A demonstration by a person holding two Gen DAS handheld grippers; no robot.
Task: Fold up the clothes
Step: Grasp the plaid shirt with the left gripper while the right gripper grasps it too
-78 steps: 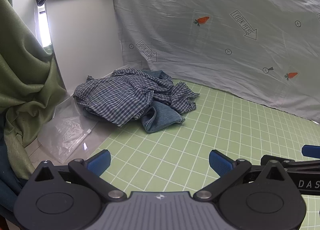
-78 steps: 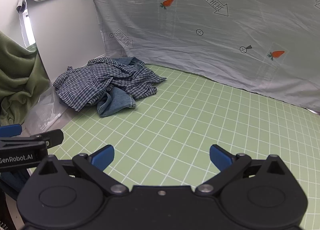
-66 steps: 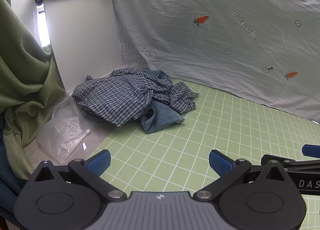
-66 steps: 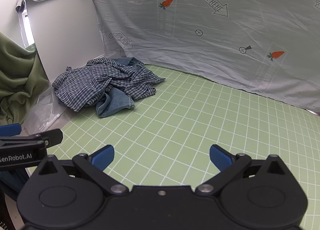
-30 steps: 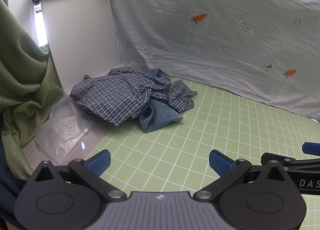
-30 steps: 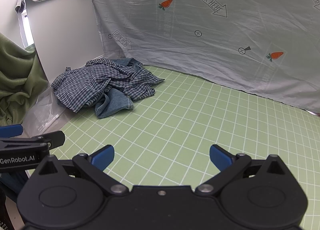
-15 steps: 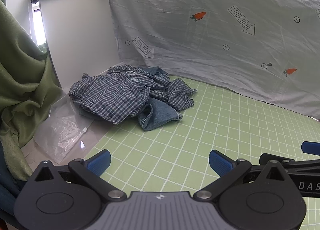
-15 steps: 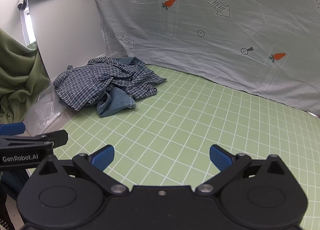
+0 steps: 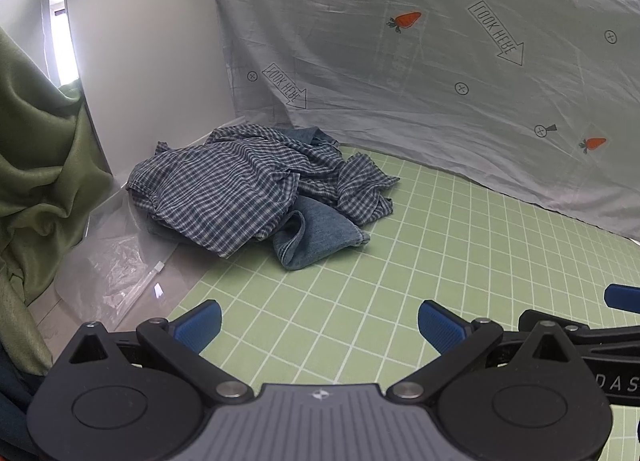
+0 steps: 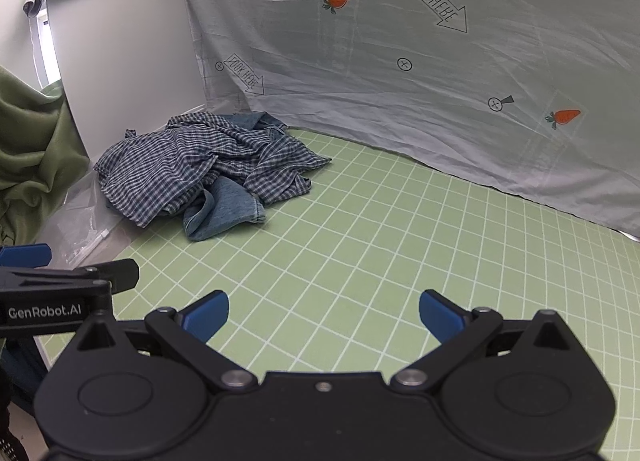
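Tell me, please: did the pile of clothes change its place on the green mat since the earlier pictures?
No. The plaid shirt and denim piece lie alike at the green mat corner, by the white cabinet. Only the cameras shifted slightly.

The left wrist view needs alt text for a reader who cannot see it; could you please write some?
A crumpled blue checked shirt lies over a blue denim garment on a green gridded mat, ahead of the open left gripper. Behind hangs a pale carrot-print sheet.
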